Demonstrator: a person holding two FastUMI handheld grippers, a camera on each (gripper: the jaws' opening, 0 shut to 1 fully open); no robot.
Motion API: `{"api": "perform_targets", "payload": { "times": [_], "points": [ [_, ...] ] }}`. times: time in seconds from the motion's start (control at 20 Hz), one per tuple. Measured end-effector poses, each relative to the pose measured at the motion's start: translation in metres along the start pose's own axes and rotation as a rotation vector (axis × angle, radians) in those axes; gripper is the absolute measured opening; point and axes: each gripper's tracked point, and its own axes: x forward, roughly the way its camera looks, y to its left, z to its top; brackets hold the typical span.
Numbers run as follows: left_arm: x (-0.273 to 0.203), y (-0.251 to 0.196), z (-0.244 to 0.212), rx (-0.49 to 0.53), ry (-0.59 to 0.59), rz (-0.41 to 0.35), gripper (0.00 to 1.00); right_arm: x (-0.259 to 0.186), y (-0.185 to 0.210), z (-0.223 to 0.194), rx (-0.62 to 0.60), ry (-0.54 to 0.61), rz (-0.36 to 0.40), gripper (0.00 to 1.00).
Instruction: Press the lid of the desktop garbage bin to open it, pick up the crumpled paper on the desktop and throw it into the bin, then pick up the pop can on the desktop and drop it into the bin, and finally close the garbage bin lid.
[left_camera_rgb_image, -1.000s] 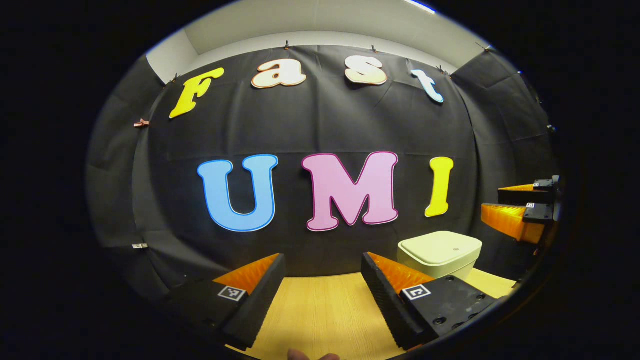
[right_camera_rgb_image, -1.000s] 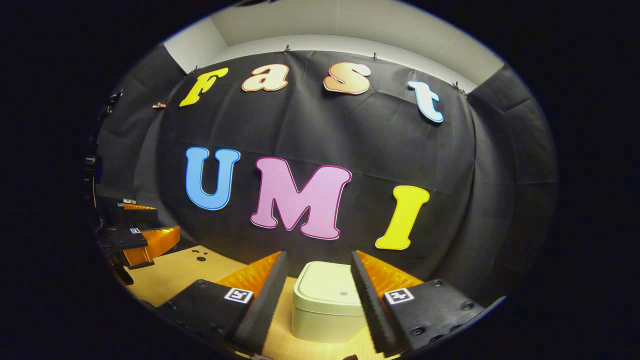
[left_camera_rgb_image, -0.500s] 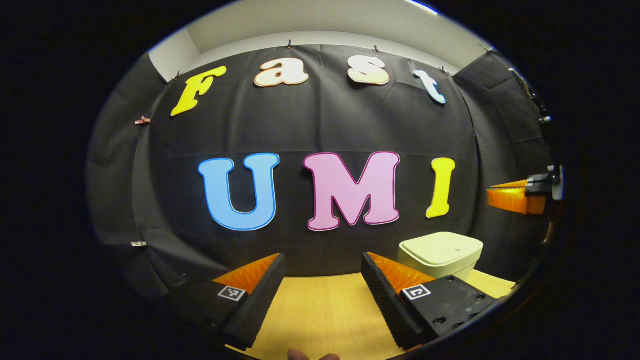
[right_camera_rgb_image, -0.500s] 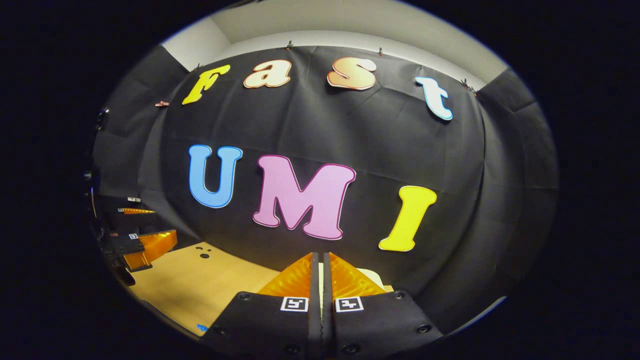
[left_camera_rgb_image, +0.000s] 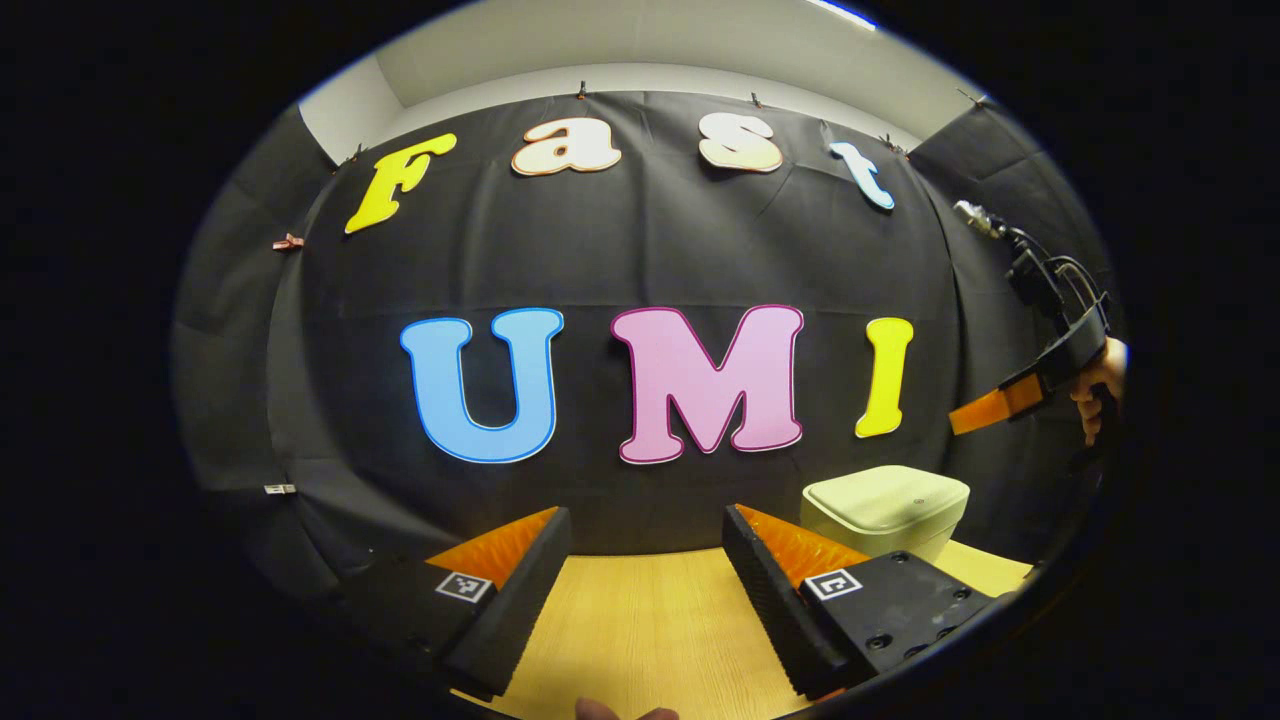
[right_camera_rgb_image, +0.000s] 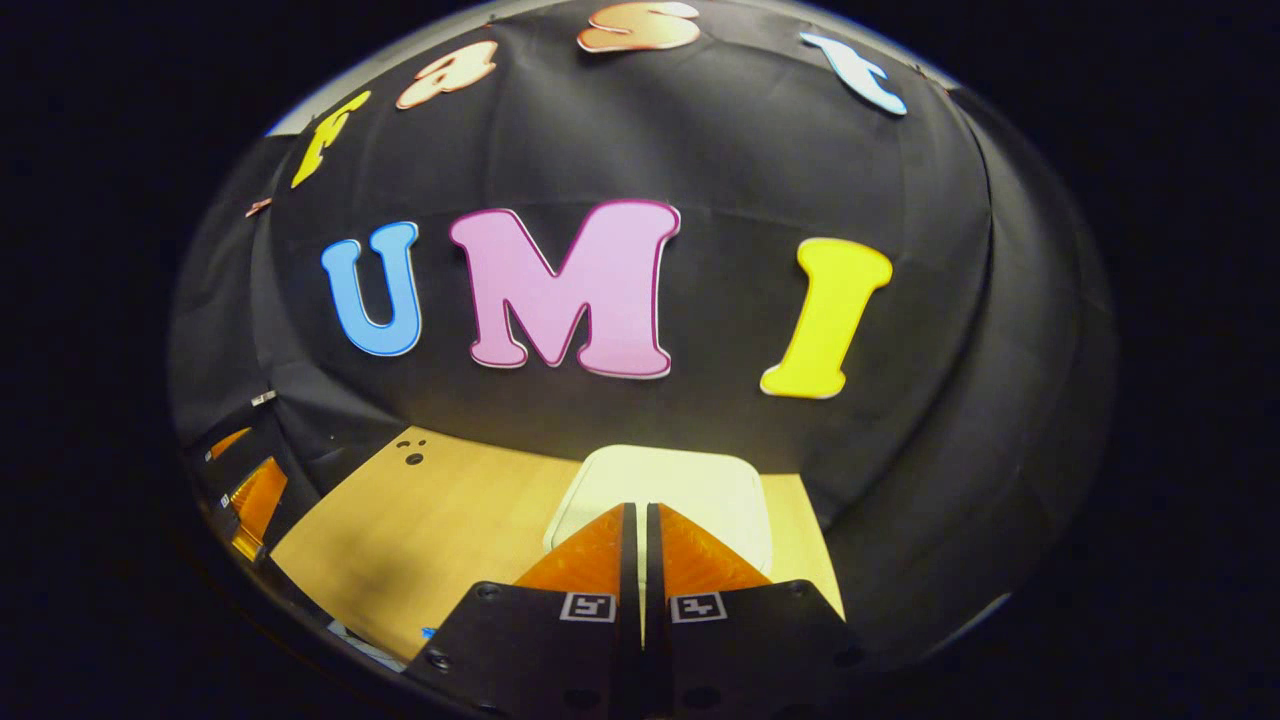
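Right claw (right_camera_rgb_image: 640, 515) is tipping down over the one bin (right_camera_rgb_image: 668, 490), clenched on nothing since a second ago; left claw (left_camera_rgb_image: 645, 535) is hanging released left of the bin on the wooden counter (left_camera_rgb_image: 650, 620), black cloth wall (left_camera_rgb_image: 640, 250) behind.

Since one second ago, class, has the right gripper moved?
Yes. Its fingers closed, and the right gripper tipped downward toward the bin lid, which sits higher in its view.

Apart from the wall's letters, no readable words or numbers appear. Small square black-and-white coded tags sit on each finger of the left claw (left_camera_rgb_image: 640, 560) and the right claw (right_camera_rgb_image: 640, 560); their patterns carry no legible text.
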Motion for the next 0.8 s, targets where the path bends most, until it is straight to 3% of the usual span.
{"api": "perform_targets", "payload": {
  "times": [0.8],
  "points": [
    [-0.008,0.006,-0.004,-0.007,0.013,0.033,0.98,0.067,-0.006,-0.051,-0.025,0.218,0.013,0.05]
  ]
}}
